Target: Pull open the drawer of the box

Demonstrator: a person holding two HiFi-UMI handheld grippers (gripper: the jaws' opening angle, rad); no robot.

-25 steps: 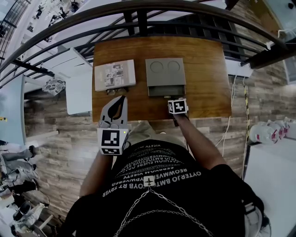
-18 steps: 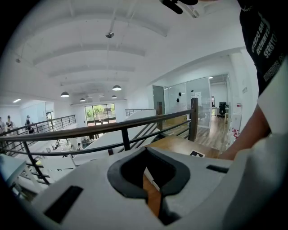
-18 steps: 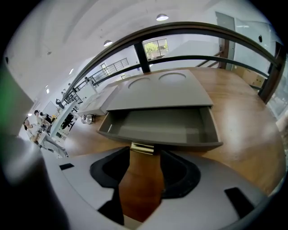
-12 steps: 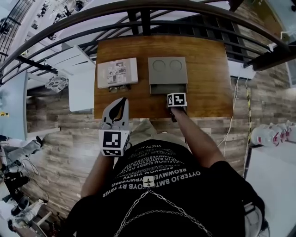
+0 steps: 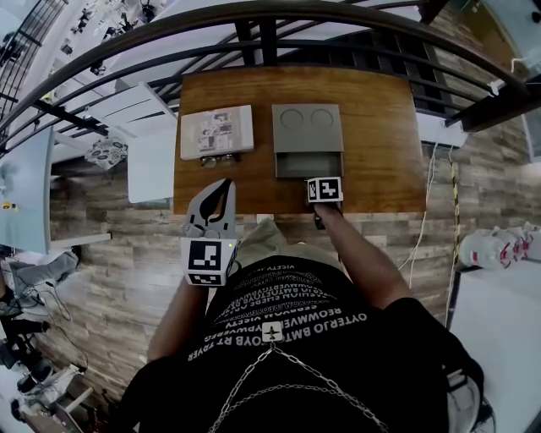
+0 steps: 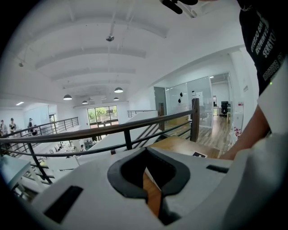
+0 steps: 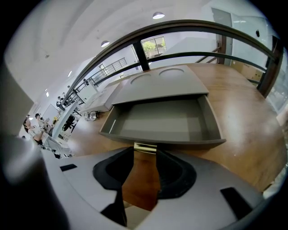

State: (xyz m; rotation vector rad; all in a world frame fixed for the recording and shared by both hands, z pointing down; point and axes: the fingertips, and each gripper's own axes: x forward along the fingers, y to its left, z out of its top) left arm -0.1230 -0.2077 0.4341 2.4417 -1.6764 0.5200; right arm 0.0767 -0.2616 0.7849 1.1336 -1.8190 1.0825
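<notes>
A grey box (image 5: 308,128) with two round dents on its lid stands mid-table. Its drawer (image 7: 164,121) is pulled out and empty. My right gripper (image 7: 145,150) sits just in front of the drawer, under its marker cube (image 5: 325,189) in the head view. The small brass handle (image 7: 145,147) lies at its fingertips, between the jaws. The jaws are closing, with a gap still showing and the pads not pressing the handle. My left gripper (image 5: 226,183) hangs at the table's front edge, left of the box, shut on nothing. In its own view the left gripper (image 6: 145,152) faces the railing.
A magazine (image 5: 217,133) lies left of the box, with a pair of glasses (image 5: 215,160) in front of it. The wooden table (image 5: 380,144) has bare wood right of the box. A dark metal railing (image 5: 254,21) runs behind the table.
The right gripper's cube moved toward the drawer front, then drew back a little. The drawer stays pulled out. The left gripper has hardly moved.
</notes>
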